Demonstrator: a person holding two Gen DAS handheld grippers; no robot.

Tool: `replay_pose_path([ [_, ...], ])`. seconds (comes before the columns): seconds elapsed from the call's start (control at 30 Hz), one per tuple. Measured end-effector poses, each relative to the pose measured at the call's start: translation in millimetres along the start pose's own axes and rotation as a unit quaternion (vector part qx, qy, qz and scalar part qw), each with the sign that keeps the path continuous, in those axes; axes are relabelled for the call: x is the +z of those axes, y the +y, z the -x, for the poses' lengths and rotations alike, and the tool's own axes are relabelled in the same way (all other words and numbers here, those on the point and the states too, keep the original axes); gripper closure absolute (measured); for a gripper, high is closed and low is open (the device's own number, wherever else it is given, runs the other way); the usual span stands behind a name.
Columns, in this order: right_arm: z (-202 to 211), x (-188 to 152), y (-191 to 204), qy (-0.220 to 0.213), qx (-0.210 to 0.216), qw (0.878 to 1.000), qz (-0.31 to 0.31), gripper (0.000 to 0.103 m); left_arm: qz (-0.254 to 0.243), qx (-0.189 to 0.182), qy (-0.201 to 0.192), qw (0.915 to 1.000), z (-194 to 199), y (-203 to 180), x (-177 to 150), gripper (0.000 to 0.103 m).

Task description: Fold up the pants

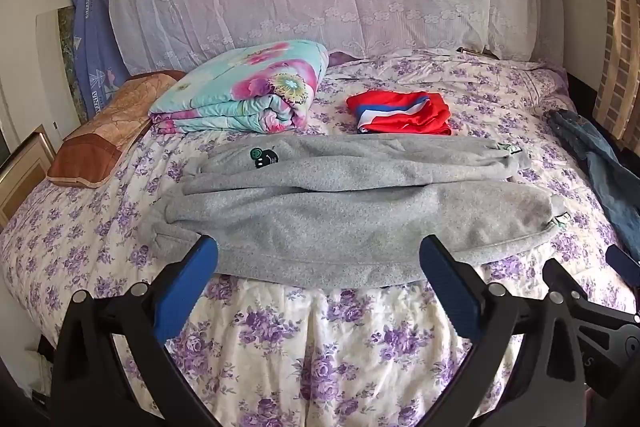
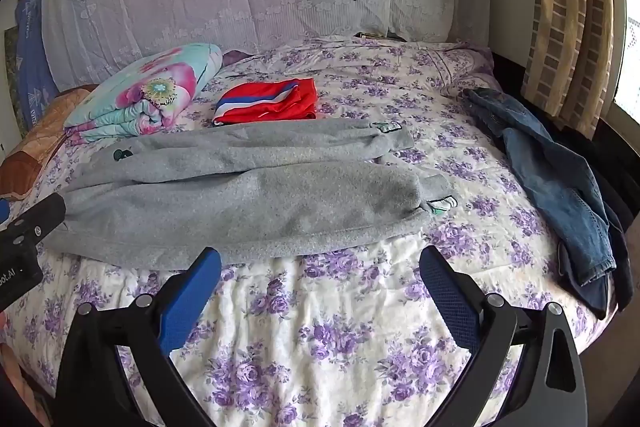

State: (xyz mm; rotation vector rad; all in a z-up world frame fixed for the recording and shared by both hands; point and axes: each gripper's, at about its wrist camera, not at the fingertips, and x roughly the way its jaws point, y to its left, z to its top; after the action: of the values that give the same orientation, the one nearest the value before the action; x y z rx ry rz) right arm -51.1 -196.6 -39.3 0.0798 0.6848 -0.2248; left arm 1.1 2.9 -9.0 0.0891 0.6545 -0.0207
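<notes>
On floral bedspread [image 1: 304, 339]: grey pants [image 1: 340, 203] flat, legs side by side.

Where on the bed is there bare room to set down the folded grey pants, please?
Free: the floral bedspread between the red shorts and the jeans, and the near strip before the grey pants. Crowded: the far left, with the folded quilt and brown pillow.
</notes>
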Motion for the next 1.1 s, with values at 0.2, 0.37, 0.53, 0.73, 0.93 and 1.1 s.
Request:
replay_pose_path([
  [0.2,-9.1,-3.1,5.6,0.009,0.001,1.0,0.002,0.003,0.005,-0.002,0.005,1.0,-2.9,8.6,1.0,0.005],
  [0.37,-8.5,-1.9,8.8,0.008,0.0,1.0,0.005,0.003,0.009,-0.003,0.008,0.9999,-4.6,11.2,2.0,0.005],
  [0.53,-10.1,-1.8,10.2,0.014,0.001,1.0,0.004,0.003,0.01,-0.003,0.012,0.9999,-7.3,10.6,1.6,0.005],
  [0.73,-10.7,-2.9,9.8,0.014,0.004,1.0,0.002,0.003,0.01,-0.004,0.013,0.9999,-8.2,10.6,0.4,0.005],
  [0.93,-10.9,-2.5,10.2,0.015,0.003,1.0,0.002,0.003,0.01,-0.004,0.013,0.9999,-8.2,10.5,0.2,0.005],
  [1.1,-11.1,-3.3,11.4,0.014,0.004,1.0,0.003,0.003,0.01,-0.004,0.013,0.9999,-8.1,10.5,0.3,0.005],
])
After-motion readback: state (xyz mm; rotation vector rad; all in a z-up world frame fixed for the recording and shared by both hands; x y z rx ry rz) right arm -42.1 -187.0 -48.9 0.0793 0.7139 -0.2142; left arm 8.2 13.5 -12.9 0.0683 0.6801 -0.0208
